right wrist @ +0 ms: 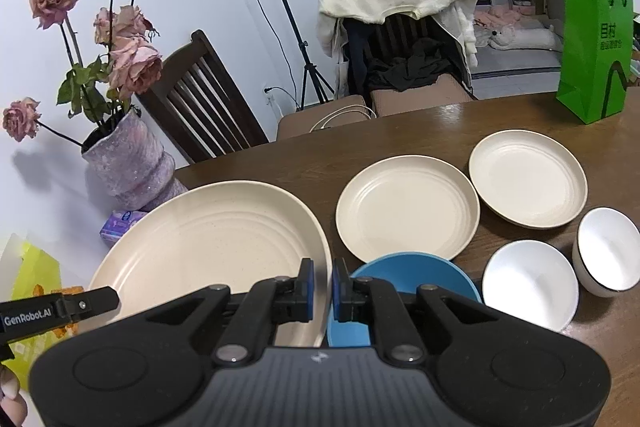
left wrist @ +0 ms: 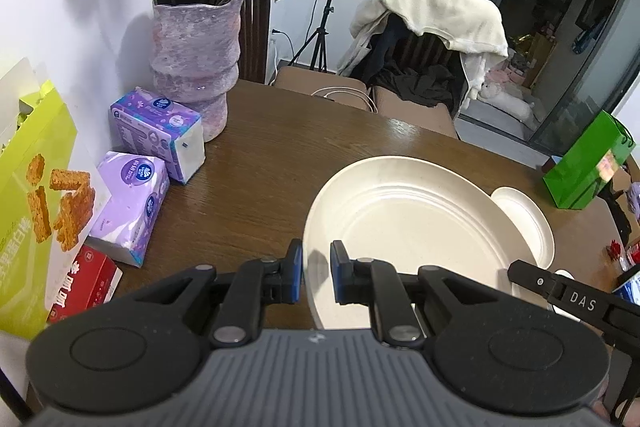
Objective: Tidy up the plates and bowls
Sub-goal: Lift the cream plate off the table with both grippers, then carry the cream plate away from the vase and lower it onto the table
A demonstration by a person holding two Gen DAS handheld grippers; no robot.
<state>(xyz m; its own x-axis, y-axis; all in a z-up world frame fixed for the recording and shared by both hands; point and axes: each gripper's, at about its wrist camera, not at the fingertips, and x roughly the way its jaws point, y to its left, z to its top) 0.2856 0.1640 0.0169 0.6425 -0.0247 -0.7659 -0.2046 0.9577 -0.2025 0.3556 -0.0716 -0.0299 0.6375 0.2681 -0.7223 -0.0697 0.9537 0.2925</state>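
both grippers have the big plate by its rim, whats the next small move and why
Probably carry the big plate sideways toward the two smaller plates and lower it onto the table beside them. The left gripper and right gripper each pinch opposite sides of its rim, and it seems lifted, overlapping the blue bowl, so keep it level.

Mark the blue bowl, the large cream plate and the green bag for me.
blue bowl (right wrist: pixel 416 273): right wrist view, inner floor.
large cream plate (right wrist: pixel 208 239): right wrist view, centre of its well.
green bag (right wrist: pixel 592 55): right wrist view, front face.

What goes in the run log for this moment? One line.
large plate | left gripper and right gripper clamp opposite rims | blue bowl beside
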